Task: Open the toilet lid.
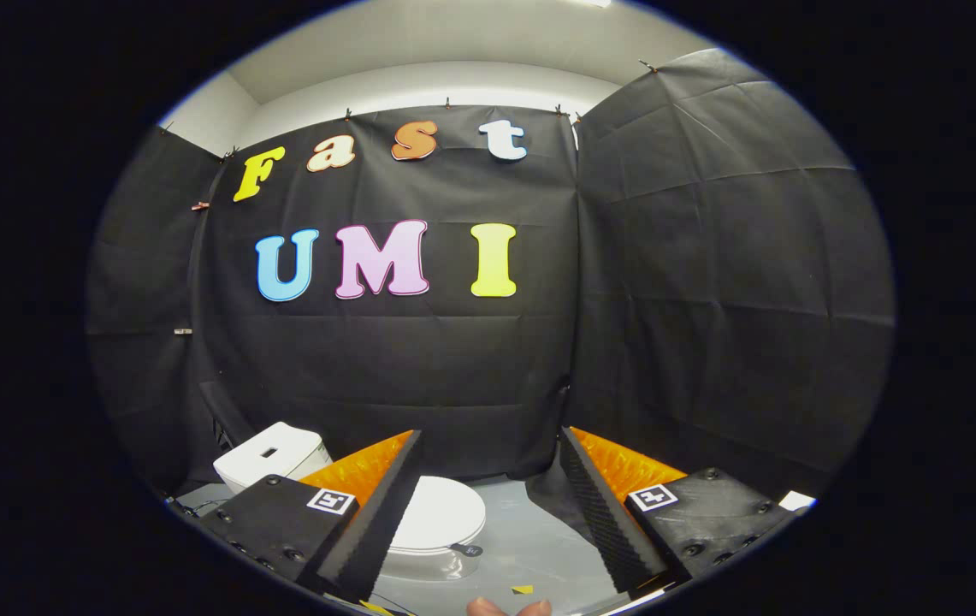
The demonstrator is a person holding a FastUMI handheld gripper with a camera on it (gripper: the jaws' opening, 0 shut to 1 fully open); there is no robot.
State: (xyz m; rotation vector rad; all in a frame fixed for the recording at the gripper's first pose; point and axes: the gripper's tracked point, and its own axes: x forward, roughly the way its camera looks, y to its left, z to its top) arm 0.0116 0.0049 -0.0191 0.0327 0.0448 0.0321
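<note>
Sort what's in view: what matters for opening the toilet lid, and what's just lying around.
For the job:
- toilet lid, closed, beyond the fingers, toward the left one
- toilet tank, behind the left finger
- gripper, fingers spread apart, holding nothing

Just lying about:
- yellow scrap on the floor between the fingers
- fingertips of a hand, nearest the camera
</note>
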